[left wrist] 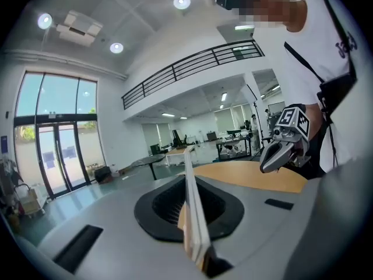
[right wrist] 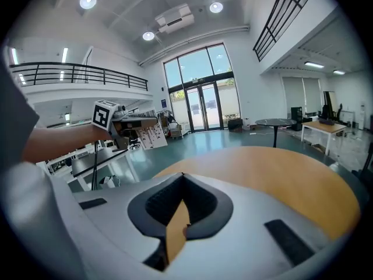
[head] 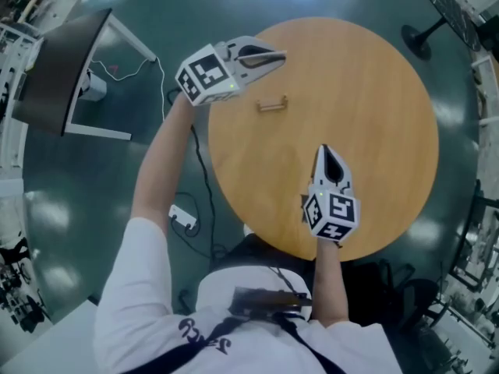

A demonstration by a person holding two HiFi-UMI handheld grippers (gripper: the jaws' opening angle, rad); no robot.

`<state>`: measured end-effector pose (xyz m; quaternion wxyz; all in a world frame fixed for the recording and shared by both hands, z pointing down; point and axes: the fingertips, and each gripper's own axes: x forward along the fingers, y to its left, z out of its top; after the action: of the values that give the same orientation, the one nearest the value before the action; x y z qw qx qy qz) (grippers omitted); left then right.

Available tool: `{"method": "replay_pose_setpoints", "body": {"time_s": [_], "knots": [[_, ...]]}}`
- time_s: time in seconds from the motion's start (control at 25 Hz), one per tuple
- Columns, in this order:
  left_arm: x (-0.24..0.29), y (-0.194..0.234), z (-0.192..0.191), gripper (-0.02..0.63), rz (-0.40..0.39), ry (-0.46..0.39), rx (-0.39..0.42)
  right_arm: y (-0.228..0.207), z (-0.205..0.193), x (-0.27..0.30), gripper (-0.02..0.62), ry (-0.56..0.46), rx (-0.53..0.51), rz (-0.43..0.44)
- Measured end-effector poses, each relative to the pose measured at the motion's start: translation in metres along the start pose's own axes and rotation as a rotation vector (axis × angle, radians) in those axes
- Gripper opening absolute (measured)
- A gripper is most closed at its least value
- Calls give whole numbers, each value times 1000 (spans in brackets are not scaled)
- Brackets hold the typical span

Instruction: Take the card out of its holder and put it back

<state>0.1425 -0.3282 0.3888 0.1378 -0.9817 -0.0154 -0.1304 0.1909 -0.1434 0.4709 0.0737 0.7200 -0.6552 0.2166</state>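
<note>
A small wooden card holder (head: 273, 105) stands empty on the round wooden table (head: 374, 92), left of its middle. My left gripper (head: 281, 54) hovers just above and behind the holder, at the table's far left rim. In the left gripper view the left gripper (left wrist: 187, 179) is shut on a thin white card (left wrist: 194, 226), seen edge-on and sticking out past the jaw tips. My right gripper (head: 324, 149) floats over the near part of the table, pointing away from me. Its jaws (right wrist: 182, 175) are shut, with nothing visible between them.
A dark monitor on a white stand (head: 58, 76) stands on the floor to the left. Cables and a white power strip (head: 183, 218) lie beside the table. A black stand base (head: 417, 41) sits beyond the far right rim.
</note>
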Motion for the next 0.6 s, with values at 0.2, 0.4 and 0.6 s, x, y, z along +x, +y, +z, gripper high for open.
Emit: {"method": "replay_pose_setpoints", "body": {"time_s": [0.2, 0.4, 0.6], "knots": [[26, -8, -37, 26, -26, 23, -81, -15, -9, 3, 20, 30, 13, -20], [40, -18, -68, 26, -45, 34, -170, -24, -18, 5, 20, 56, 35, -32], [49, -25, -91, 26, -44, 25, -228, -26, -26, 13, 20, 85, 27, -14]]}}
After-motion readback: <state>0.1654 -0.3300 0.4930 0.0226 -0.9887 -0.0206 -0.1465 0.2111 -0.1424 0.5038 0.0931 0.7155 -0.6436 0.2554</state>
